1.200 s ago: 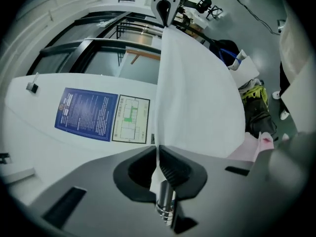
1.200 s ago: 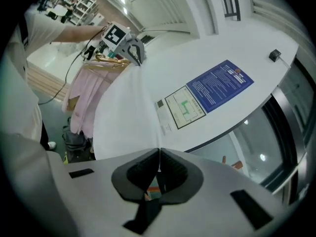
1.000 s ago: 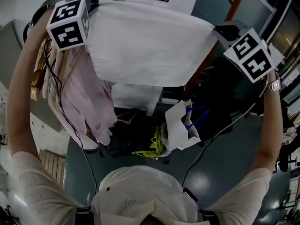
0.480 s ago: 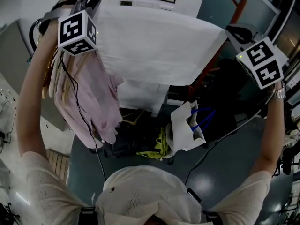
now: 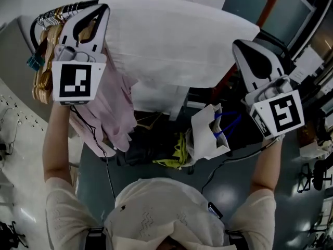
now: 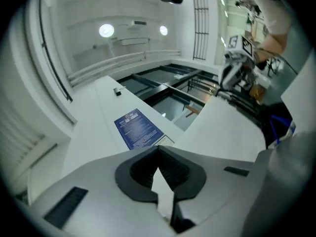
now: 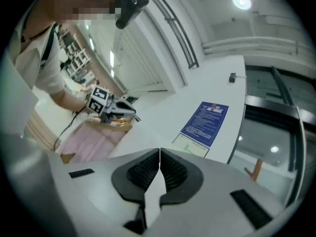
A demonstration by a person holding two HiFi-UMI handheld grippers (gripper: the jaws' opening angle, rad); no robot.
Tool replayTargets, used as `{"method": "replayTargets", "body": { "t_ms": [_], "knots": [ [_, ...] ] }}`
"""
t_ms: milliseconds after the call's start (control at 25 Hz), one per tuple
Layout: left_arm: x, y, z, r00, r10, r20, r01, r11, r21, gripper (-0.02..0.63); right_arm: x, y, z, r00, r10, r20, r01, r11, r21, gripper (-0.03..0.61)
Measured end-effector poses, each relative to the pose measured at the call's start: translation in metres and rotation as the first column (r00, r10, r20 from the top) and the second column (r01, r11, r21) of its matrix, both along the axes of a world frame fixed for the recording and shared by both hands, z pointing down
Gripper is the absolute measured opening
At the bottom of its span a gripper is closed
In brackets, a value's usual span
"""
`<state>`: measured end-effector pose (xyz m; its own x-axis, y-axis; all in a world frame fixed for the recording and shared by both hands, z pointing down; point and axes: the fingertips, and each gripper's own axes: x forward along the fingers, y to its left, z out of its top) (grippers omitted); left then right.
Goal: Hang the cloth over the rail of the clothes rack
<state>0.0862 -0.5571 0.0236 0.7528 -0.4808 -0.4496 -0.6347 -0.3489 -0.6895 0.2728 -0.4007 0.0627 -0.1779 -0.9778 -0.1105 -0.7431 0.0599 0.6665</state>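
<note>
White cloth (image 5: 177,40) stretches across the top of the head view, pulled out flat between the two grippers. Its lower edge hangs loose above a white bag (image 5: 205,134) with blue handles at frame centre. The left gripper (image 5: 103,10), at the upper left, has its jaws pressed together on one corner of the cloth; a white sliver of fabric shows between them in the left gripper view (image 6: 159,154). The right gripper (image 5: 238,45), at the right, pinches the opposite corner the same way (image 7: 160,154). Pink garments (image 5: 112,108) on hangers (image 5: 44,61) hang just beside the cloth's left end.
</note>
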Motion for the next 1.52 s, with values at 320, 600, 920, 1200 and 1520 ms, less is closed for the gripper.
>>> {"method": "replayTargets", "body": {
  "t_ms": [320,600,920,1200,1520],
  "knots": [
    [0.039,0.061,0.171,0.931,0.202,-0.305,-0.329,0.824,-0.461,0.012,-0.047,-0.031,0.149,0.88,-0.01,0.475,0.005,1.0,0.012,0.02],
    [0.06,0.1,0.3,0.941,0.19,-0.279,-0.328,0.705,-0.629,0.012,-0.051,-0.027,0.272,0.766,0.143,0.627,-0.106,0.99,-0.096,0.02],
    [0.068,0.14,0.41,0.96,0.128,-0.248,-0.278,0.521,-0.807,0.012,-0.063,0.008,0.365,0.659,0.249,0.71,-0.069,0.96,-0.273,0.02],
    [0.07,0.154,0.426,0.968,0.121,-0.219,-0.25,0.494,-0.833,0.012,-0.072,0.023,0.381,0.655,0.268,0.707,-0.06,0.95,-0.305,0.02],
    [0.073,0.152,0.421,0.968,0.118,-0.223,-0.252,0.503,-0.826,0.012,-0.068,0.024,0.38,0.644,0.283,0.711,-0.084,0.949,-0.302,0.02]
  ]
}}
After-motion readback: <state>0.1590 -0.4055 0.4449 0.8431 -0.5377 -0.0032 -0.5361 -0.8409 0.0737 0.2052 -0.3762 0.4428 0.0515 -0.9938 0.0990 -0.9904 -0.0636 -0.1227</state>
